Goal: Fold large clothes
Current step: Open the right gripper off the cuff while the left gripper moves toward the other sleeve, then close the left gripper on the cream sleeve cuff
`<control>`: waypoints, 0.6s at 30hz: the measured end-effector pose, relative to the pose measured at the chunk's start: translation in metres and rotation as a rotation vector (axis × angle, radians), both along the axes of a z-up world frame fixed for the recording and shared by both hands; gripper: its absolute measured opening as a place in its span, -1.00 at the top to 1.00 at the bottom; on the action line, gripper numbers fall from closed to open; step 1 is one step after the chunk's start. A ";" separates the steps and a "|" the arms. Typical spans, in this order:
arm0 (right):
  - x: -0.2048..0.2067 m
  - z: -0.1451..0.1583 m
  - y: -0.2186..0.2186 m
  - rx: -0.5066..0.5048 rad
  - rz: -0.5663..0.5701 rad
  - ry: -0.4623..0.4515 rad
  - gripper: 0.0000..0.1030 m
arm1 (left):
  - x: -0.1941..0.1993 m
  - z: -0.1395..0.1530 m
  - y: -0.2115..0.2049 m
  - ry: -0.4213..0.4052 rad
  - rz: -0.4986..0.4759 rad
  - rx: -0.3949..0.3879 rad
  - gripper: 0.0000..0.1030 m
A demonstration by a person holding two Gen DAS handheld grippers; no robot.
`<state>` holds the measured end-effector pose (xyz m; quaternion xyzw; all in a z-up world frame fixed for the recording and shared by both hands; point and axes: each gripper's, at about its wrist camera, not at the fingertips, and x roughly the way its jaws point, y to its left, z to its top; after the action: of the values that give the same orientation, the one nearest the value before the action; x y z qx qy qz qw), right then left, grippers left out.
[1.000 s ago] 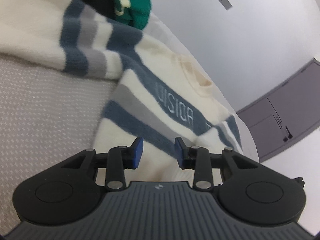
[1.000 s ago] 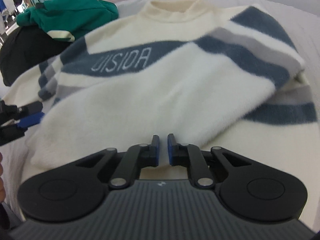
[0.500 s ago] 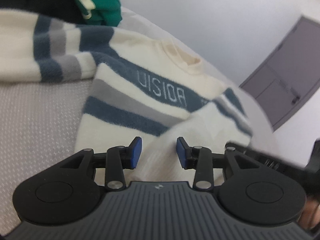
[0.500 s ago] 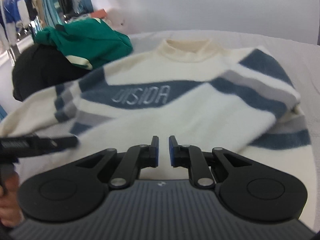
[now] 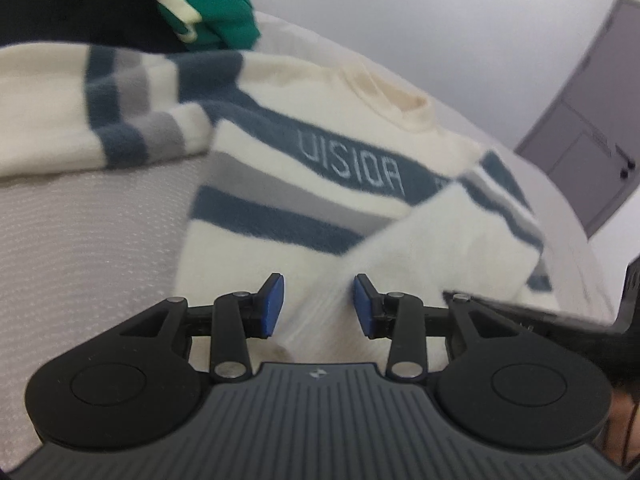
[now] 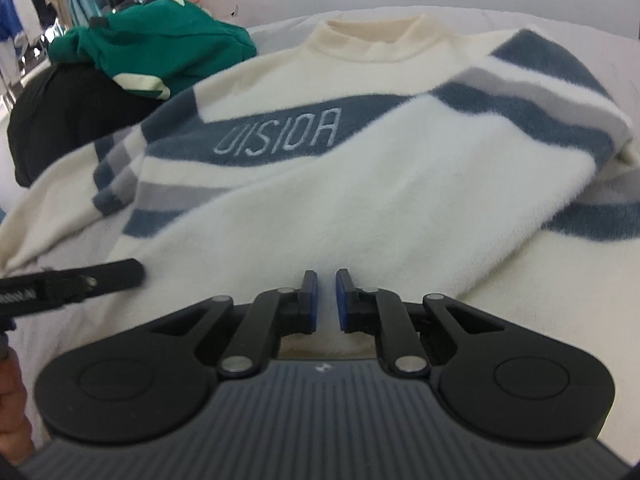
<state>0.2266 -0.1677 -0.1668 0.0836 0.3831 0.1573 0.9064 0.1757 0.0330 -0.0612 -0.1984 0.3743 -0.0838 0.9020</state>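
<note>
- Now the left tongs (image 5: 318, 306) stand apart with their blue pads clear of the fabric; the jaws have just been opening, and the sweater's ribbed hem edge lies loosely between them without being pinched.
- Compared with a second ago, the left wrist view has rolled toward level, and more of the sweater (image 6: 360, 184) body is in its frame.
- The right tongs (image 6: 326, 300) remain nearly closed, a thin gap between the pads and no cloth in it; they hover just above the near hem.
- The sweater lies face up across the bed (image 5: 92, 232), collar toward the far edge, hem toward the near edge. One sleeve (image 6: 500, 152) is folded diagonally over the chest; the other sleeve (image 5: 100, 120) stretches out toward the left edge of the bed.
- A green garment (image 6: 160, 44) and a black garment (image 6: 72, 120) sit piled at the far left corner, clear of the work.
- Judgement: the first sleeve fold appears complete and released. The outstretched sleeve is likely the next part to fold in, with neither pair of tongs yet gripping anything.
</note>
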 end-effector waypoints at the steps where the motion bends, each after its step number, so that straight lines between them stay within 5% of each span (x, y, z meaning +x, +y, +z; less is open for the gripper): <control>1: 0.000 0.000 0.000 0.001 -0.001 -0.001 0.76 | -0.003 0.002 0.007 -0.006 0.029 -0.014 0.12; 6: -0.003 0.002 0.003 -0.009 0.000 -0.013 0.72 | -0.018 0.013 0.053 -0.043 0.266 -0.065 -0.13; 15: -0.004 0.001 -0.001 0.020 -0.016 -0.013 0.71 | -0.058 -0.013 0.168 -0.057 0.870 -0.374 -0.13; 18: -0.005 0.000 -0.002 0.020 -0.013 -0.021 0.69 | -0.069 -0.028 0.190 -0.078 0.983 -0.492 -0.13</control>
<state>0.2220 -0.1695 -0.1671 0.0934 0.3716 0.1558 0.9105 0.1066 0.2227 -0.0897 -0.5515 0.1731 0.2549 0.7752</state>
